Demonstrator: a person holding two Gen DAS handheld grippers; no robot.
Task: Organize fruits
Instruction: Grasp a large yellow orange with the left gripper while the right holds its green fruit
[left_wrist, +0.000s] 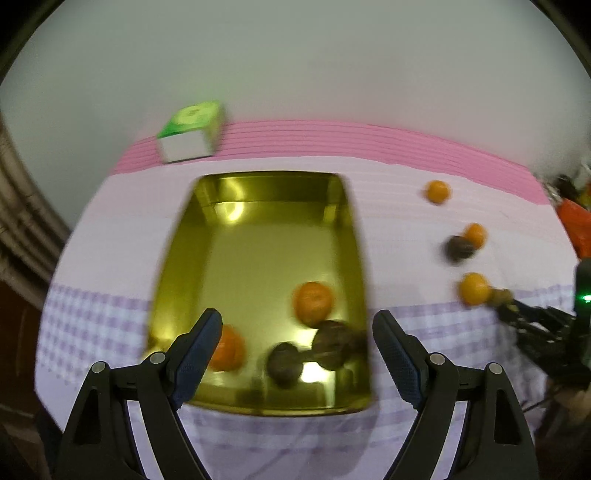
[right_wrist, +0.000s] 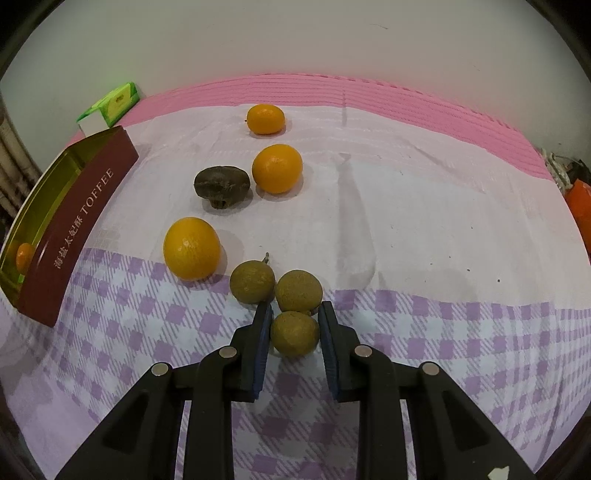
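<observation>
Setting: a home, table against a plain pale wall (right_wrist: 295, 40). Evidence: lilac checked tablecloth (right_wrist: 443, 332); pink mat (right_wrist: 406, 96) at 12 o'clock; toffee tin (right_wrist: 74, 225) at 9 o'clock.

Both fisheye views bend hard at the rim, where a black vignette cuts the corners and the far pink cloth edge (right_wrist: 406, 99) curves like a bow. The left wrist view is smeared by motion blur: the oranges (left_wrist: 313, 302) and the green box (left_wrist: 190, 131) lose their outlines. Bright glare spots sit on the gold tin floor (left_wrist: 258, 258) (one far, one near). The right wrist view is sharp and evenly lit, with soft shadows beside each fruit (right_wrist: 192, 248).
</observation>
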